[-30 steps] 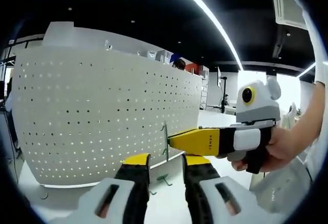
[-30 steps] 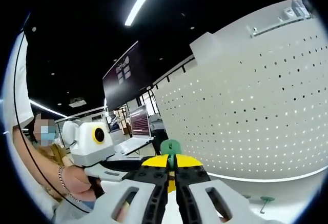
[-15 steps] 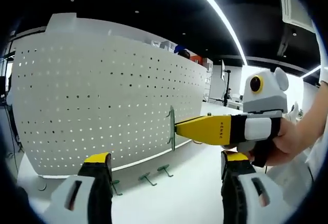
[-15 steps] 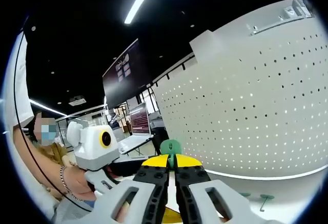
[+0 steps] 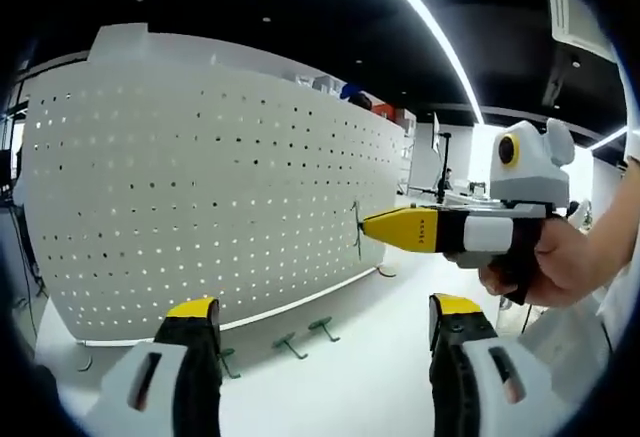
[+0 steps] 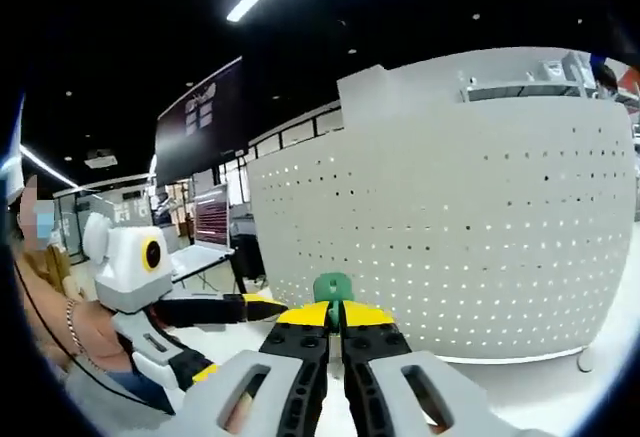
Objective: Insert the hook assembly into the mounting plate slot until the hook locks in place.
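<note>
Right gripper [image 6: 334, 325], lower centre: clenched on green hook [image 6: 333, 287], near pegboard [image 6: 470, 247]. Left gripper [image 5: 325, 322], lower frame: released, spread wide, holding nothing.

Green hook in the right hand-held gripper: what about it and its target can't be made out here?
- Green hook, right gripper view: lower part hidden between the shut jaws of the right hand-held gripper.
- Same hook, left gripper view: edge-on and too small to show its shape.
- White pegboard: which hole is the target cannot be told.
- Loose hooks on the table: too small for detail.
</note>
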The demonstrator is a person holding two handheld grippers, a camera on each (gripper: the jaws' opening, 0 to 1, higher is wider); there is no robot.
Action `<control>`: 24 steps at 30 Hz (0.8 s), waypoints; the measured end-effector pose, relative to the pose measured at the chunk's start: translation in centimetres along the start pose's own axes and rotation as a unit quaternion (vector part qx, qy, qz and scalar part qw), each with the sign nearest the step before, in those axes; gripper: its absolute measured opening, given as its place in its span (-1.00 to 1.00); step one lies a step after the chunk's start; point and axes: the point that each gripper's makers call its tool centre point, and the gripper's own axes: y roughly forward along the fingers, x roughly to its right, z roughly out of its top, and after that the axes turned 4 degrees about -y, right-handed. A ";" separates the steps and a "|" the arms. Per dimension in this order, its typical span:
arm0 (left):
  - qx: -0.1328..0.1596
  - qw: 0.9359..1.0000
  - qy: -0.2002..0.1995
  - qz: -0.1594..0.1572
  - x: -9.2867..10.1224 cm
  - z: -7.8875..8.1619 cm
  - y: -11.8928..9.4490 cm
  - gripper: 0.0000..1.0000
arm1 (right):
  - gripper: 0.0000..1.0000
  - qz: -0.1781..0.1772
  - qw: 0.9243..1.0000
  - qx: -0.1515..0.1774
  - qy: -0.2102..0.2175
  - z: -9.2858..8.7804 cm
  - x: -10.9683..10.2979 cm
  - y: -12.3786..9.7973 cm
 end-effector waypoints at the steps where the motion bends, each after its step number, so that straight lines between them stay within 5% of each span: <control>1: 0.000 1.000 0.001 0.000 0.0 0.0 0.0 0.77 | -1.00 -0.036 0.999 -0.014 -0.019 -0.3 1.3 -0.4; 10: -0.002 1.000 0.002 0.002 -0.2 -0.2 -0.1 0.77 | -1.00 -0.046 0.999 -0.014 -0.001 -0.3 2.1 -0.3; 24: -0.008 1.000 -0.005 0.016 -1.2 -1.6 -1.3 0.75 | -0.99 -0.065 0.998 0.016 0.012 2.3 3.8 2.4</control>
